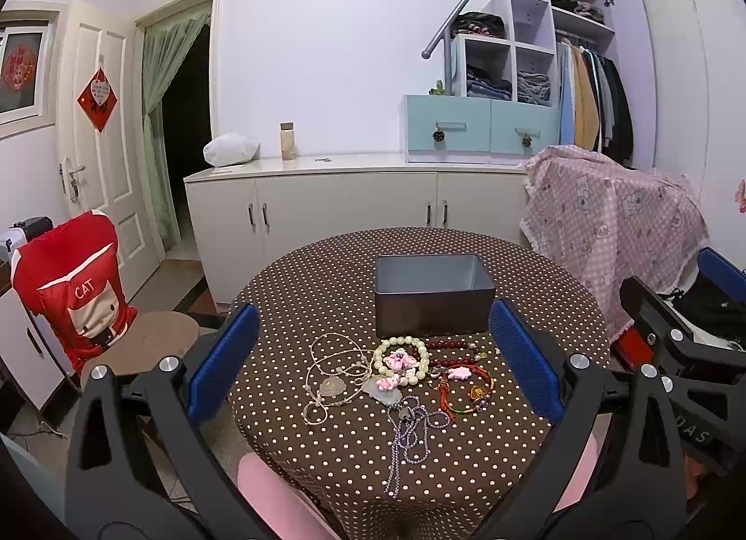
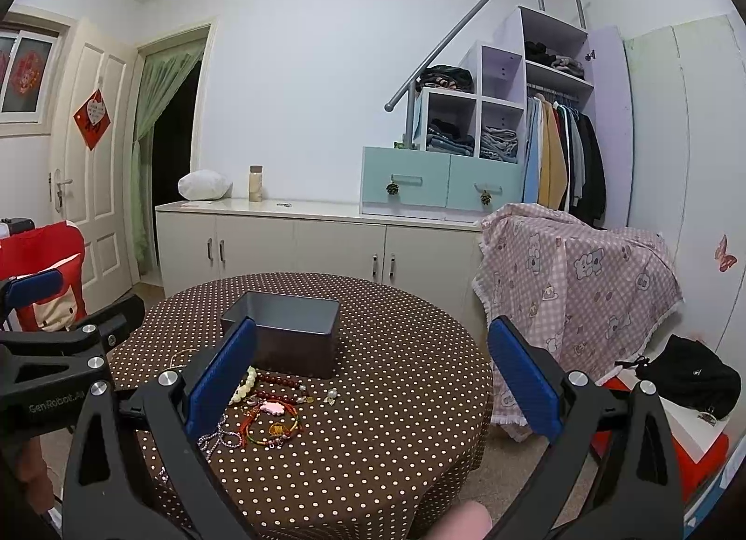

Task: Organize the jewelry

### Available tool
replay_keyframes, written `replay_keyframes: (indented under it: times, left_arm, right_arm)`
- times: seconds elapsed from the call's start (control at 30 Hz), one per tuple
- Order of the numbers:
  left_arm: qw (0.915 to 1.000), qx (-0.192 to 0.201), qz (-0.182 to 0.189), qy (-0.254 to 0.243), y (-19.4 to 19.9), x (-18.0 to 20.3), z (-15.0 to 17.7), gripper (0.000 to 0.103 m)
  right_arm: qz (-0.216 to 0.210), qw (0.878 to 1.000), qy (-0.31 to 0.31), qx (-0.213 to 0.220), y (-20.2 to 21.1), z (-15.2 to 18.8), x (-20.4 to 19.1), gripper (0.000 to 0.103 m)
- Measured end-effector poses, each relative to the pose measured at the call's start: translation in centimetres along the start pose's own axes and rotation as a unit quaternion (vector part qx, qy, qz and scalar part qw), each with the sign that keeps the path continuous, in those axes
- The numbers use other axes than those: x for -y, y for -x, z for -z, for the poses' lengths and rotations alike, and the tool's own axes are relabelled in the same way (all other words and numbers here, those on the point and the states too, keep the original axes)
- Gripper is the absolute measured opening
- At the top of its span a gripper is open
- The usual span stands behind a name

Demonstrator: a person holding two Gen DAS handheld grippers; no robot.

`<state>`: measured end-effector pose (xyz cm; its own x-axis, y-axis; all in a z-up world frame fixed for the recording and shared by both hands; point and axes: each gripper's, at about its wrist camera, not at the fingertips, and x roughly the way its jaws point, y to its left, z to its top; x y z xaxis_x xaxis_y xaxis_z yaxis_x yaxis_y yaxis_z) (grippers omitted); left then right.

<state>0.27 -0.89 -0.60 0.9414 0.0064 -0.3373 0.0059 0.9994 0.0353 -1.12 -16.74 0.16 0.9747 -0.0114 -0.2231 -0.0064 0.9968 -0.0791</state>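
A pile of jewelry lies on the round polka-dot table (image 1: 326, 288): a cream cord necklace (image 1: 326, 377), a pale green bead bracelet (image 1: 401, 360), dark red beads (image 1: 450, 345), a red cord bracelet (image 1: 466, 388) and a purple chain (image 1: 410, 437). Behind them stands an empty grey metal box (image 1: 433, 293). My left gripper (image 1: 375, 358) hovers open above the pile, holding nothing. In the right wrist view the grey box (image 2: 284, 330) and the red cord bracelet (image 2: 272, 428) sit left of centre. My right gripper (image 2: 373, 377) is open over the bare cloth to their right.
A chair with a red cover (image 1: 70, 279) stands left of the table. A pink checked blanket (image 1: 615, 223) drapes furniture on the right. White cabinets (image 1: 326, 204) and shelves with clothes (image 1: 536, 73) line the back wall. A black bag (image 2: 690, 374) rests on the right.
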Motion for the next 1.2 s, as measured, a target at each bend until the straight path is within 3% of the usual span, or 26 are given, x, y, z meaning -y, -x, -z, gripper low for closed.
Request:
replay_keyframes:
  times: [0.9, 1.2]
  left_arm:
    - [1.0000, -0.002, -0.001, 0.000, -0.2, -0.3, 0.1, 0.097]
    - [0.9988, -0.047, 0.000, 0.009, -1.6, -1.6, 1.8, 0.097]
  right_arm:
    - [-0.001, 1.000, 0.003, -0.005, 0.0, 0.1, -0.2, 0.095]
    - [-0.019, 0.999, 0.013, -0.048, -1.7, 1.4, -1.6, 0.095]
